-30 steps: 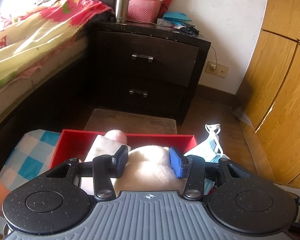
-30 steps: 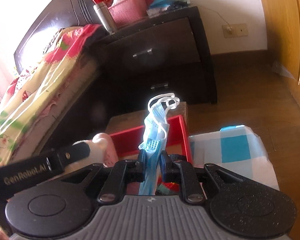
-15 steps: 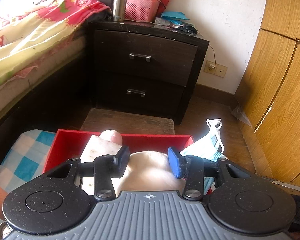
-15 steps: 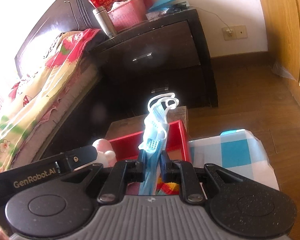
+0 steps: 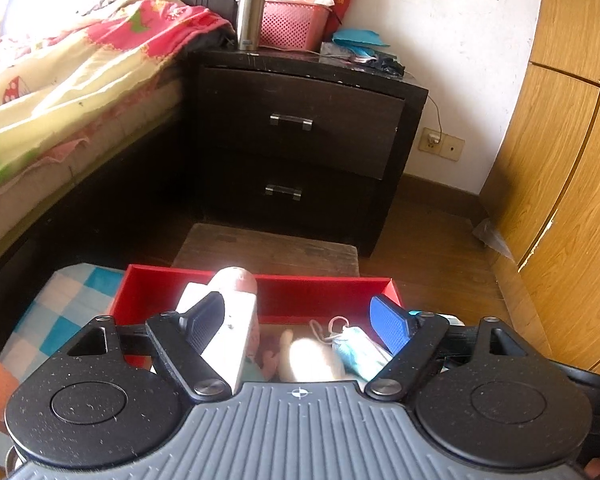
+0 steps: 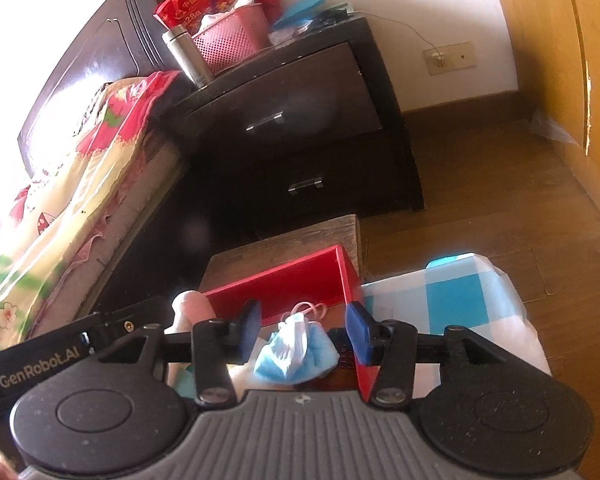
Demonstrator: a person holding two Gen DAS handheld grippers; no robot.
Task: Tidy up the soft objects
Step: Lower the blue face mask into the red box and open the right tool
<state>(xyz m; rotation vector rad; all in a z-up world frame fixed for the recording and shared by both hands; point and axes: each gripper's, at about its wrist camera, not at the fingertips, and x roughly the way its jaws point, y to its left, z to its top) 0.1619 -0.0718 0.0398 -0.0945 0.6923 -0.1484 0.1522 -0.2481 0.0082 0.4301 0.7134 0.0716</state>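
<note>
A red box sits on a low wooden stool. Inside lie a white and pink plush toy, a pale fluffy item and a blue face mask. My left gripper is open above the box, its jaws wide apart and empty. My right gripper is open too, just above the crumpled mask, which lies loose in the box's right end. The plush shows at the left in the right wrist view.
A blue checked cloth lies on both sides of the box. A dark nightstand with a pink basket and steel flask stands behind. A bed is left, wooden wardrobe doors right.
My left gripper opened and let go of the fluffy item into the box. My right gripper opened and dropped the blue mask into the box.
</note>
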